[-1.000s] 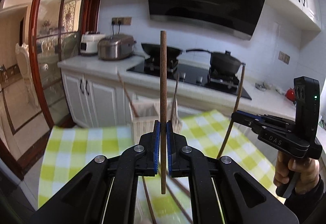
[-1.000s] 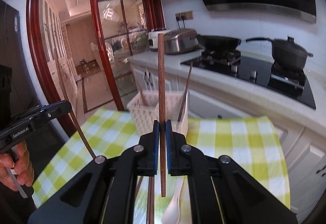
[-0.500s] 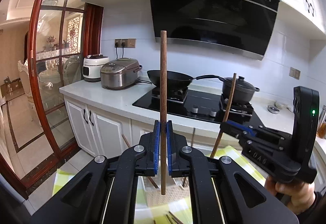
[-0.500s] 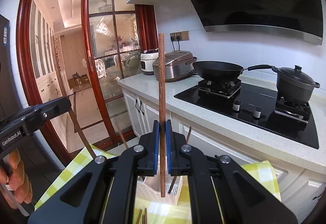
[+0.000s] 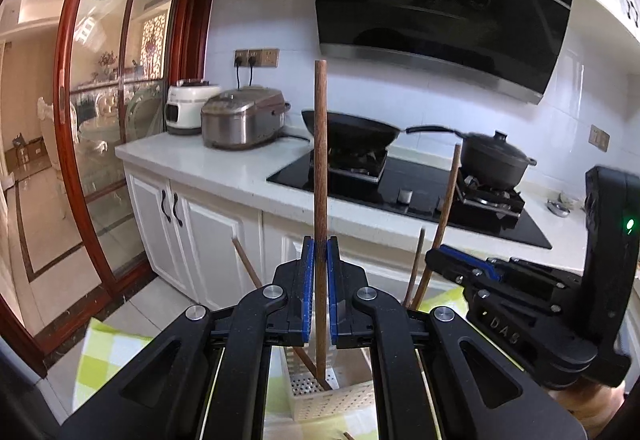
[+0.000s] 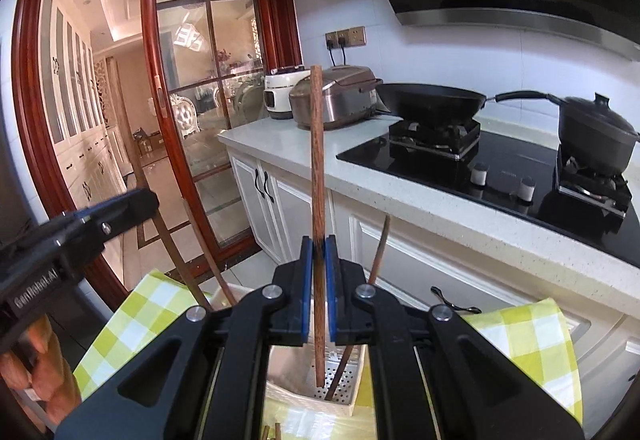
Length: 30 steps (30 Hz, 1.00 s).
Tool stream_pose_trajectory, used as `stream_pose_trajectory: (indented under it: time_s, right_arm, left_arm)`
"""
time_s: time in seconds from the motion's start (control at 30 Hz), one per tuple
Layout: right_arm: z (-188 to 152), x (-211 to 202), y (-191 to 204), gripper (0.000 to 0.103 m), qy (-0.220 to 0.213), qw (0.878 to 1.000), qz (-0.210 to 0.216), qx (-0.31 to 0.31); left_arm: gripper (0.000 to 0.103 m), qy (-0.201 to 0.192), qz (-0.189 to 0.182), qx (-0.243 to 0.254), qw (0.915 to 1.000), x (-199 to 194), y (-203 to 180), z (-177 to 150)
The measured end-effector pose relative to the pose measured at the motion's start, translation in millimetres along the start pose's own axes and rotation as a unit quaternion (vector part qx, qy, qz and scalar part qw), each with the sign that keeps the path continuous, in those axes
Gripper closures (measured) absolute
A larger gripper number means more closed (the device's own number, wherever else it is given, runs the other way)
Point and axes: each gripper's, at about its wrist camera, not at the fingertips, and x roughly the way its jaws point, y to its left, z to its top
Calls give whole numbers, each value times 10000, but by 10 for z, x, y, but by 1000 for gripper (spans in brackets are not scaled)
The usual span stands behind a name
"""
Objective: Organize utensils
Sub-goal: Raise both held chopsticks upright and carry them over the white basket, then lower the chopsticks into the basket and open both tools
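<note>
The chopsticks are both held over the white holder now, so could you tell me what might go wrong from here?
1. Each chopstick is pinched low, so it may tilt on release.
2. The holder already has leaning sticks that could deflect it.
3. The two tools are close and might collide.

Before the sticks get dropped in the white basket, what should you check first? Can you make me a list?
1. Left gripper pinching its chopstick: ok.
2. Right gripper pinching its chopstick: ok.
3. Both sticks upright: ok, the right one leans slightly.
4. Stick tips over the white basket: ok.
5. Room among the sticks already in the basket: cannot tell.
6. Grippers apart from each other: ok.
</note>
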Motion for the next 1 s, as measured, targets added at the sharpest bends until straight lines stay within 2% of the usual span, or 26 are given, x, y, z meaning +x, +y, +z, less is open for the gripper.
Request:
stream_pose_trajectory:
  time_s: [0.3, 0.57, 0.7, 0.8, 0.93, 0.97, 1.0]
  right_arm:
    - [-242, 212, 10, 97, 382, 9993, 53, 28]
    - [-371, 369, 0, 96, 712, 9975, -9, -7]
    - [-354, 360, -23, 84, 699, 9975, -59, -14]
    - [-328, 278, -38, 69, 613, 9980, -147, -48]
    - [-320, 87, -90, 65, 478, 9986, -220, -4]
    - [-340, 16, -120, 62, 447, 9987, -247, 35]
    - [-364, -34, -146, 57, 437, 9987, -254, 68]
  left_arm:
    - [99, 497, 150, -12, 9987, 334, 73, -328]
    - [98, 1197, 240, -48, 9925, 576, 166, -477]
    - [97, 1273, 272, -61, 9915, 587, 208, -503]
    - [97, 1227, 272, -144, 9920, 508, 241, -495]
    - [95, 1172, 312, -191, 9924, 377, 250, -478]
    - [93, 1155, 320, -212, 9926, 341, 258, -473]
    - [85, 1137, 315, -227, 9928, 298, 267, -471]
